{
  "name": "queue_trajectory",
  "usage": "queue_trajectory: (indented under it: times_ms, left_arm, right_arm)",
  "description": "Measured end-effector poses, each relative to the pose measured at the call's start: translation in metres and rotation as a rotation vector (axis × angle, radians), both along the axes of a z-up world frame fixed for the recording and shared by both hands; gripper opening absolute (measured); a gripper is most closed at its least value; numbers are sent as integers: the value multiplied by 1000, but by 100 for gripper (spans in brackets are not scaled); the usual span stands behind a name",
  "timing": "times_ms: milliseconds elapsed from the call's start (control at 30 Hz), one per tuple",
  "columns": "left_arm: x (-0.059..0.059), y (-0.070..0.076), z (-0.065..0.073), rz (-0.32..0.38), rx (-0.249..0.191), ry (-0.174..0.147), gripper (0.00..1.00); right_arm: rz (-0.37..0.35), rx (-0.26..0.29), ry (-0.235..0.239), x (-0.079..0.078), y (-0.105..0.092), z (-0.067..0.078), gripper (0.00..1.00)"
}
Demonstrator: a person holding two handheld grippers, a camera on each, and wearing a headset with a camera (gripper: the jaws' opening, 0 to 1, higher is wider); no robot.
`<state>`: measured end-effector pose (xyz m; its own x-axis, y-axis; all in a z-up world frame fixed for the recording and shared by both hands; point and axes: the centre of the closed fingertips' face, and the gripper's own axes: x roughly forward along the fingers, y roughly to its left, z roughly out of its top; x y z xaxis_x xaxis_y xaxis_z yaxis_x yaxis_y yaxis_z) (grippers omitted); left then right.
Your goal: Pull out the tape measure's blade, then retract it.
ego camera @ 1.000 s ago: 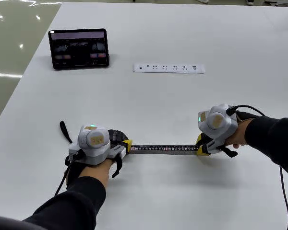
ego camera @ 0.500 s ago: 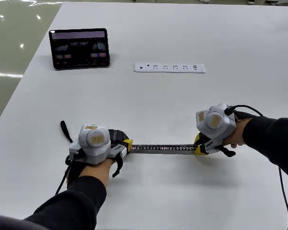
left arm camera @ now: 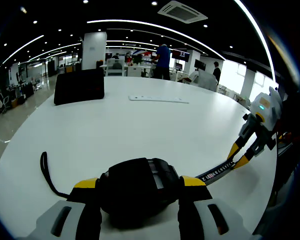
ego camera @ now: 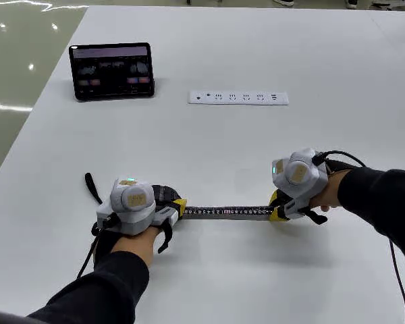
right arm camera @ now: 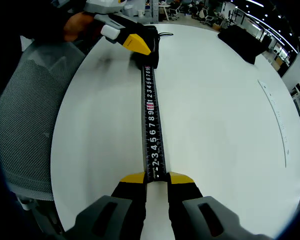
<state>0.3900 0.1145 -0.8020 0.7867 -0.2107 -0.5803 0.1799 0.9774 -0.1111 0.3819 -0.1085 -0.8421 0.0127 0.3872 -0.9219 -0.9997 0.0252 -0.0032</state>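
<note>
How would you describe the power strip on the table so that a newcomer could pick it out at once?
Start at the large white table and look past the tape measure blade toward the far side. Right of the dark tablet lies the power strip. It alone is a long, flat, white bar with a row of sockets.
</note>
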Motion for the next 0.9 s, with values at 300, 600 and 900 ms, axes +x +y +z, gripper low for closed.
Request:
queue_trajectory:
  times_ms: [300, 600, 900]
  left_arm:
    - [0, 0, 0, 0, -2, 2, 58]
    - [0, -1, 0, -1, -2, 4, 58]
    - [0, -1, 0, 0, -3, 2, 58]
  right_arm:
    - [-11, 12, -3, 0, 4, 0, 11]
    - [-4, 19, -5, 0, 8, 0, 12]
    - [40, 28, -12, -1, 13, 0, 12]
